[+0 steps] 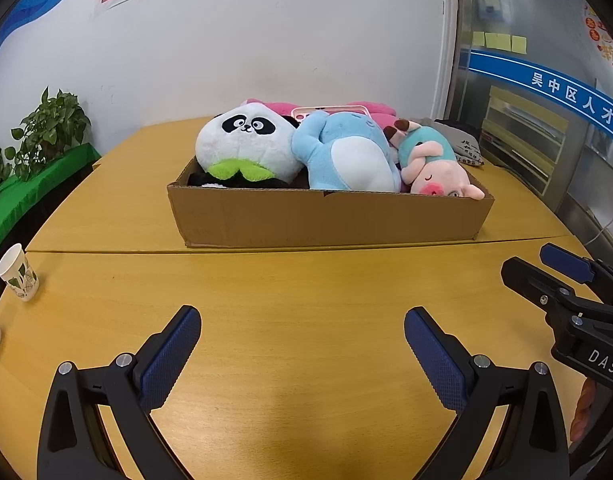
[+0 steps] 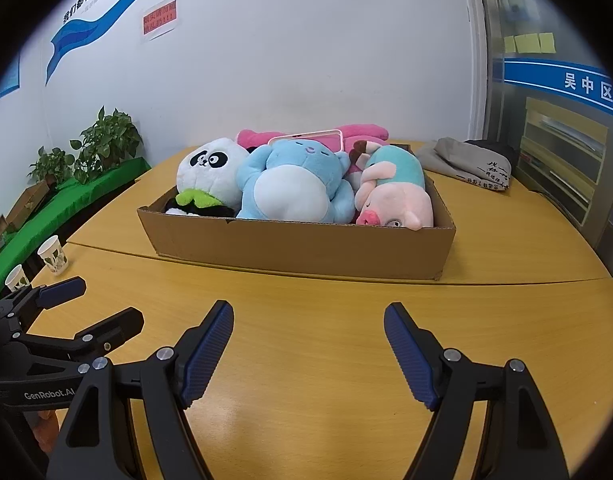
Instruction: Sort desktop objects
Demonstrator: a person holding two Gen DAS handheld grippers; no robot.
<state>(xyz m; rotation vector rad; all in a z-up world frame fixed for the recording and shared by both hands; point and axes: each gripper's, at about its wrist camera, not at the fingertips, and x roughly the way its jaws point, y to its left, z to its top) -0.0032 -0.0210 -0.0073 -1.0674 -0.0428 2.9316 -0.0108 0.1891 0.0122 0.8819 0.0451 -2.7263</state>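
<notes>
A cardboard box stands on the wooden table, packed with plush toys. A panda lies at its left, a light blue plush in the middle, a pink pig in a teal top at its right. A pink plush and a pink frame sit behind them. My left gripper is open over bare table, short of the box. My right gripper is open too, beside it, holding nothing.
Two paper cups stand near the table's left edge. A folded grey cloth lies at the back right. Potted plants on a green ledge line the left wall. A glass door is at the right.
</notes>
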